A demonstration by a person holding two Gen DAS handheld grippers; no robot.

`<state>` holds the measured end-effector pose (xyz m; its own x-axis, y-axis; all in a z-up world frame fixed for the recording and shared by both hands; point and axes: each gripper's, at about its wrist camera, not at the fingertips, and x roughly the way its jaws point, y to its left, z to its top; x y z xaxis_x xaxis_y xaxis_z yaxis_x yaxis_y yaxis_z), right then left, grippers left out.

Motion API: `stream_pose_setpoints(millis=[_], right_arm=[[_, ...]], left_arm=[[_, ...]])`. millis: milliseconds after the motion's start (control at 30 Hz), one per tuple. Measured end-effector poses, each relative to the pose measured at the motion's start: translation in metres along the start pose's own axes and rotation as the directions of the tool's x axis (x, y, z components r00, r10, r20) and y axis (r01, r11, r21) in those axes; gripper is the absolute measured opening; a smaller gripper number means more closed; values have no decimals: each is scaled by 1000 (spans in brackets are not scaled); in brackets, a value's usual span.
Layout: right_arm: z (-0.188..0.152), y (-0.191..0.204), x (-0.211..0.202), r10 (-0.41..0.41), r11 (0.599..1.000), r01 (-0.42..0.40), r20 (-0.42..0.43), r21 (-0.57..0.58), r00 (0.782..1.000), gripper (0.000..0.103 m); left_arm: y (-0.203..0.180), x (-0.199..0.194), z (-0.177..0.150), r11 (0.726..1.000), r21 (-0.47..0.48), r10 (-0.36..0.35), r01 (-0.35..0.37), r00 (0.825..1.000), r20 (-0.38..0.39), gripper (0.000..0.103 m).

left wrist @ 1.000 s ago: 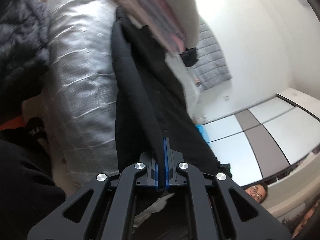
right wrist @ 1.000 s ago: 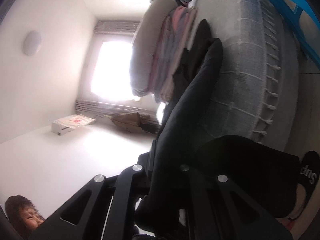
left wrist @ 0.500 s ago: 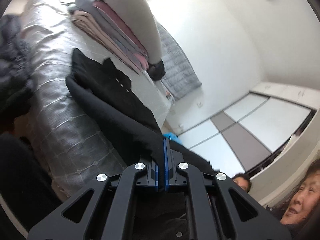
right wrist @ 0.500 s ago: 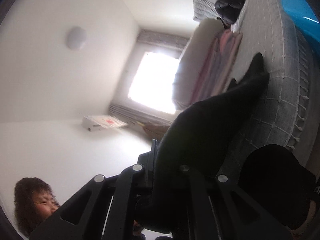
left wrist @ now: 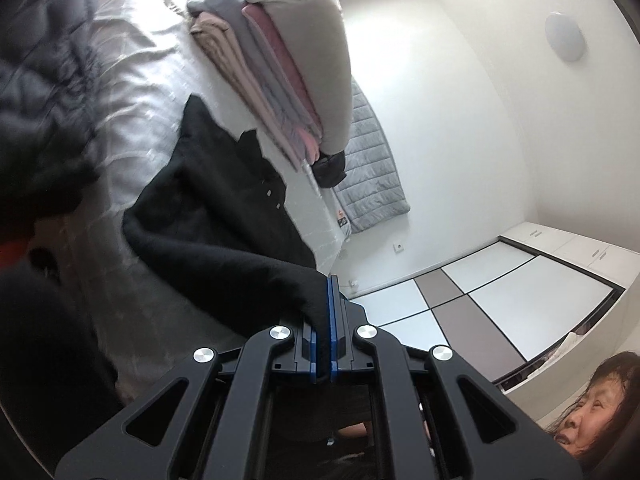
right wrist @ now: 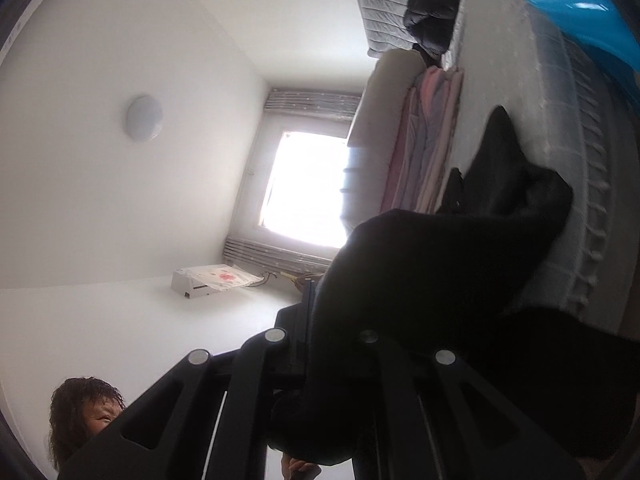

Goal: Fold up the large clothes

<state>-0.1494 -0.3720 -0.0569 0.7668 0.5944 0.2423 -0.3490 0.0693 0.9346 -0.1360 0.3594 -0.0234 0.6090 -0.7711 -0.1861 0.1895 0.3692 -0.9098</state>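
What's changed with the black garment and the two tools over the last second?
Both tools swung upward, lifting the near edge of the black garment off the bed, so more ceiling and wall show. The left tool stays shut on it; the right tool stays draped in it. The folded stack hasn't moved.

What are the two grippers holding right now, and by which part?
The left gripper pinches the black garment at an edge; the right gripper's grip is hidden by its cloth.
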Motion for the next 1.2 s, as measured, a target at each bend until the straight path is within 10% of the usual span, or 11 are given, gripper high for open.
stream_pose_setpoints(millis=[633, 1200], right_arm=[[82, -2, 95, -23, 999, 22, -33, -50, 999, 8], [199, -98, 247, -304, 951, 307, -53, 41, 951, 8]], left_arm=[[0, 69, 103, 1000, 3, -27, 27, 999, 46, 3], [79, 221, 246, 990, -133, 48, -36, 995, 88, 3]])
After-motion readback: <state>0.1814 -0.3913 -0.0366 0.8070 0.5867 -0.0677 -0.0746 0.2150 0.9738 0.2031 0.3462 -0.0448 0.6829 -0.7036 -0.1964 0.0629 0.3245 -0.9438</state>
